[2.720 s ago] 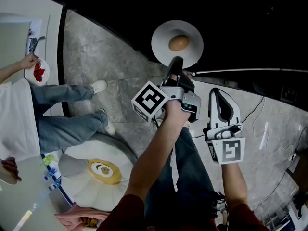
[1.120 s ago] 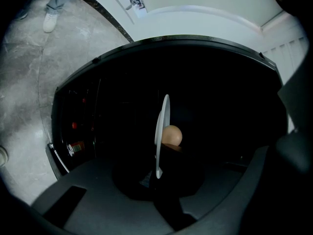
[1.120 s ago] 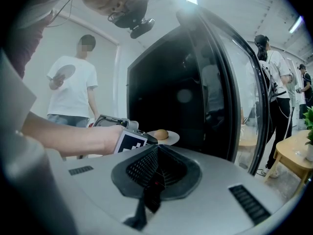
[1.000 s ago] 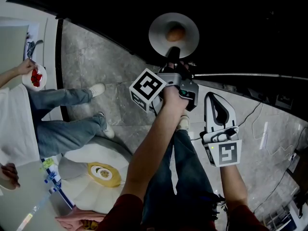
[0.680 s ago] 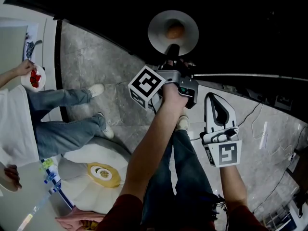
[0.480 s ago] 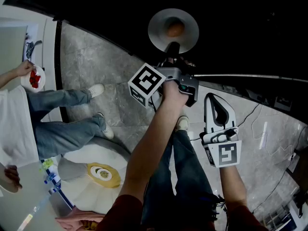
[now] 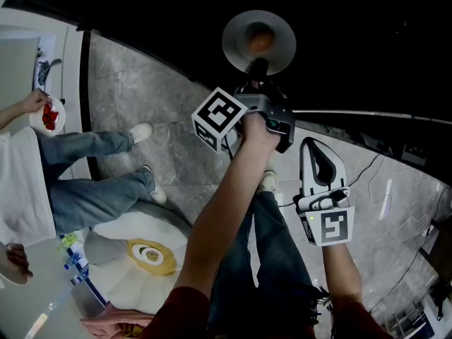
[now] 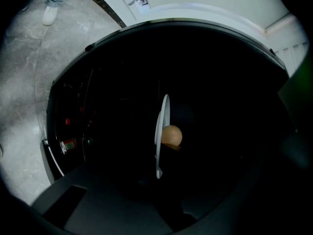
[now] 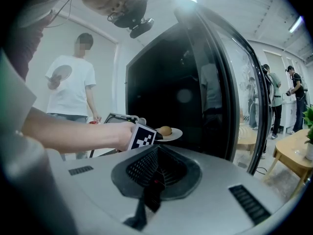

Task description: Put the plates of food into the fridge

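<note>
A white plate (image 7: 259,42) carrying one round brown piece of food (image 7: 261,41) is held out into the dark fridge opening (image 7: 176,13). My left gripper (image 7: 258,64) is shut on the plate's near rim. In the left gripper view the plate (image 8: 159,131) shows edge-on with the food (image 8: 171,135) beside it, against blackness. My right gripper (image 7: 316,143) hangs lower to the right, its tips together and nothing in it. From the right gripper view the plate (image 9: 171,133) and food (image 9: 165,130) sit beyond the left gripper's marker cube (image 9: 142,137).
The fridge door (image 9: 234,82) stands open on the right. A person in jeans (image 7: 92,168) stands at the left holding a small plate of red food (image 7: 48,114). A round white table (image 7: 141,260) with a yellow dish is below. Cables (image 7: 385,189) lie on the floor.
The left gripper and its plate have edged slightly up and to the right, deeper into the dark opening. The right gripper has kept still.
</note>
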`<state>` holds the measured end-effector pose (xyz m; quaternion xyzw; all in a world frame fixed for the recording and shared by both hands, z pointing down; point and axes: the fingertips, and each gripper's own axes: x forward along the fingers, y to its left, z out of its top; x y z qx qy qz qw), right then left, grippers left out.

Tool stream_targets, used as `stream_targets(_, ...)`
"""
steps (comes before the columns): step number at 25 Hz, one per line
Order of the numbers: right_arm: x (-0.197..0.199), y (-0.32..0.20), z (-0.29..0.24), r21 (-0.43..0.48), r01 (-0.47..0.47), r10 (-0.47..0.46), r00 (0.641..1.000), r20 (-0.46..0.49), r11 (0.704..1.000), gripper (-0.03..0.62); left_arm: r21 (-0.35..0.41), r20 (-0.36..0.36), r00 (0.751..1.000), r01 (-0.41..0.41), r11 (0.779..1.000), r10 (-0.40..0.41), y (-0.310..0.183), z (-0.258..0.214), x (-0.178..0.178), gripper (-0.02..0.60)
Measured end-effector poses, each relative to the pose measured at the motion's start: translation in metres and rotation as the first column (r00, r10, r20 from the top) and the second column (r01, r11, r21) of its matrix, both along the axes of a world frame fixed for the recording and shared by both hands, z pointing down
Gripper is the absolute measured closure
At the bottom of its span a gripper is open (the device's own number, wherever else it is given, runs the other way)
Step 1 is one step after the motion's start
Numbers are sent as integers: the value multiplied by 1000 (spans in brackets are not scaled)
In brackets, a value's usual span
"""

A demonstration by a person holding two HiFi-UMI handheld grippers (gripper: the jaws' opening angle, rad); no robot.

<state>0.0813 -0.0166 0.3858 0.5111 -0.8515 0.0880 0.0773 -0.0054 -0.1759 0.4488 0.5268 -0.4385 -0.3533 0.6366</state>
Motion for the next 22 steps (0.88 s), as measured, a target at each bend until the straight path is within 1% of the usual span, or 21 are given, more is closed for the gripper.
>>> stream_targets(8,3,-4,1,4,-5,5,1000,1,1000,583,3,-21,1000,3,1000,-3,-13,1,8,558)
stream_targets(12,2,1,7,-23,21,-21,1000,-3,1000,583,12,-16,1000,0,1000,1,-16,-1,8,558)
stream_targets(15,0,-4,1,-1,1,-1,1000,1,1000,583,19,-14,1000,5,1000,-5,-17,-4,8,558)
stream_targets(19,-1,-3,2,-12,8,-8,1000,-8,1000,583,33,5,1000,8,999,-8,-18,-6,7,558)
stream_targets(22,-1,-4,1,-4,0,0,1000,-3,1000,583,44,9,1000,6,999,-7,-18,-6,7,558)
